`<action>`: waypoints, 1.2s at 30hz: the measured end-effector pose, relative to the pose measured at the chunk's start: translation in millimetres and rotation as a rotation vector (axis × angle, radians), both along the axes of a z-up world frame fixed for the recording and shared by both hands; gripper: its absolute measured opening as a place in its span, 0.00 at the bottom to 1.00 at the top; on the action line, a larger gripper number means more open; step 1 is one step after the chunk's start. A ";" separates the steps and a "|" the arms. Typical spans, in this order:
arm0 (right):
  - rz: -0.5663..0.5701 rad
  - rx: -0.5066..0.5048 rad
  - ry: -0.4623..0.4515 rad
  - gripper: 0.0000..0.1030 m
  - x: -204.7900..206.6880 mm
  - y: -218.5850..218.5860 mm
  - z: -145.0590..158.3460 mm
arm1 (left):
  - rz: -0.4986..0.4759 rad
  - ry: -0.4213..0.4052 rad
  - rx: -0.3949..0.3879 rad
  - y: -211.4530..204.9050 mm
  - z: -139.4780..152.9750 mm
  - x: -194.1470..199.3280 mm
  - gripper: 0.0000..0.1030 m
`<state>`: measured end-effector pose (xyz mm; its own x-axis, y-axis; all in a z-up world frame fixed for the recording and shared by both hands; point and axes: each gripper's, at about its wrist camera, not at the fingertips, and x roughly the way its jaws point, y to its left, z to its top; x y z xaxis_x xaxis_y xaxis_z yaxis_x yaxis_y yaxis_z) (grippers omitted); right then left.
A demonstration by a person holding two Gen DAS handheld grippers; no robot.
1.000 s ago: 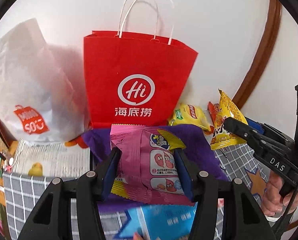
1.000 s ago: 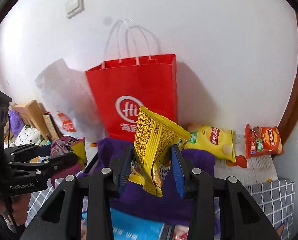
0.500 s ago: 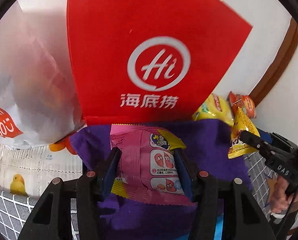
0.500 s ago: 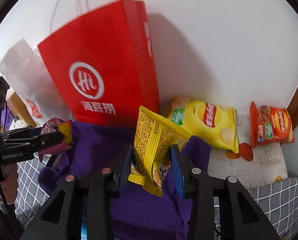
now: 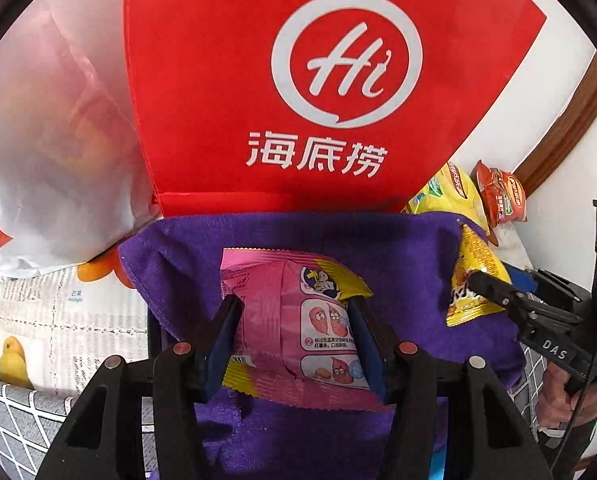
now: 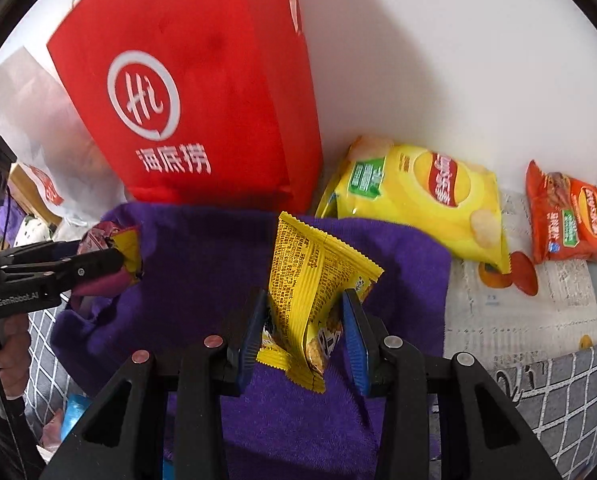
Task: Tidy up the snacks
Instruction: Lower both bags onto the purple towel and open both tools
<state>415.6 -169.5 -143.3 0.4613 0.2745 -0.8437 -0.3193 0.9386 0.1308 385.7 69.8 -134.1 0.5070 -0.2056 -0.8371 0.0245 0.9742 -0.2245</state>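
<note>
Pink snack packet (image 5: 298, 320) stays pinched in your left tool (image 5: 294, 344), yellow packet (image 6: 314, 292) in your right tool (image 6: 304, 336); both have dropped closer over the purple towel (image 5: 398, 256). Just behind stands the red paper bag (image 5: 298, 80), with a yellow chip bag (image 6: 418, 200) and an orange chip bag (image 6: 570, 216) beside it.

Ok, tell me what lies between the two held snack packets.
Only bare purple cloth between the pink packet and yellow packet, in the right wrist view.

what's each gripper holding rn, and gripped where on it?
Left gripper: pink snack packet, pinched across its lower half. Right gripper: small yellow snack packet, pinched near its bottom end. Both hang above the purple cloth.
</note>
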 end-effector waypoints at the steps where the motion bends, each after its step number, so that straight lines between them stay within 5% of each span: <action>1: 0.001 -0.003 0.008 0.37 1.5 0.0 -3.0 | -0.004 -0.006 0.005 -0.8 -1.2 0.4 0.51; 22: 0.008 -0.073 0.035 0.39 5.2 12.2 -19.8 | -0.016 0.036 0.024 -14.4 -17.3 7.7 0.51; 28: 0.020 -0.063 0.010 0.55 -0.5 16.8 -9.9 | -0.023 0.041 0.022 -14.9 -17.8 7.3 0.52; 31: 0.019 -0.057 -0.006 0.64 -3.5 17.1 -2.7 | -0.028 0.036 0.006 -13.4 -14.2 6.1 0.61; 33: 0.014 -0.048 -0.016 0.68 -3.2 17.6 1.7 | -0.024 0.021 0.011 -12.9 -8.9 4.3 0.77; 36: 0.003 -0.040 -0.022 0.71 -4.2 13.7 8.4 | -0.027 -0.015 0.031 -13.7 2.3 -1.2 0.79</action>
<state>411.4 -155.7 -134.9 0.4791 0.2423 -0.8437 -0.3248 0.9419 0.0861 384.5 56.1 -131.9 0.5143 -0.1928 -0.8357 0.0535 0.9797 -0.1931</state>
